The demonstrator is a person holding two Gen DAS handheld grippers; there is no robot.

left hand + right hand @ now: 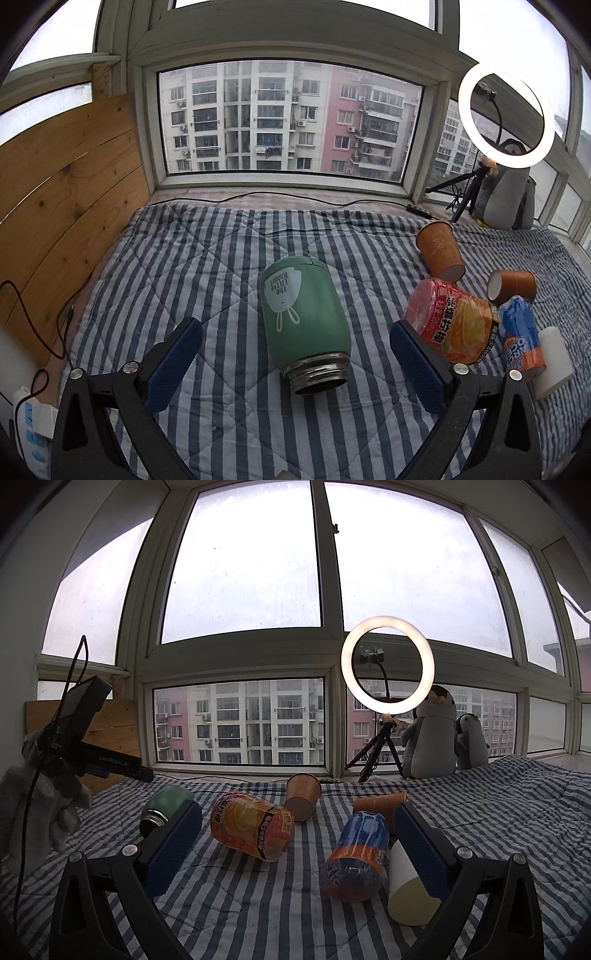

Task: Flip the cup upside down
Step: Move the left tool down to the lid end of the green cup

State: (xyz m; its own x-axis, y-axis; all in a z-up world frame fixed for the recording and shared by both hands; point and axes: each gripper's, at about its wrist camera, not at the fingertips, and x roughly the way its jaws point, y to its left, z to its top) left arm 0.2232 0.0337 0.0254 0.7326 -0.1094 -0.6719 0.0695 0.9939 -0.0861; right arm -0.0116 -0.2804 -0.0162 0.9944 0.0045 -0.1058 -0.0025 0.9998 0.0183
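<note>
A green cup (pixel 304 325) with a white rabbit print lies on its side on the striped quilt (pixel 221 258), its threaded metal mouth toward me. My left gripper (pixel 295 365) is open, its blue pads either side of the cup's mouth, apart from it. The cup shows at the left in the right wrist view (pixel 162 806). My right gripper (pixel 297 849) is open and empty, low over the quilt, with a blue-and-orange bottle (pixel 356 860) between its fingers. The left gripper's body, held by a gloved hand (pixel 44 797), shows at the far left.
An orange juice bottle (pixel 452 325), the blue-and-orange bottle (pixel 521 339), a white cup (pixel 554 362) and two orange paper cups (pixel 439 251) (pixel 511 286) lie right of the green cup. A ring light (pixel 387 664) and plush penguins (pixel 432 734) stand by the window. A wooden board (pixel 66 192) is at left.
</note>
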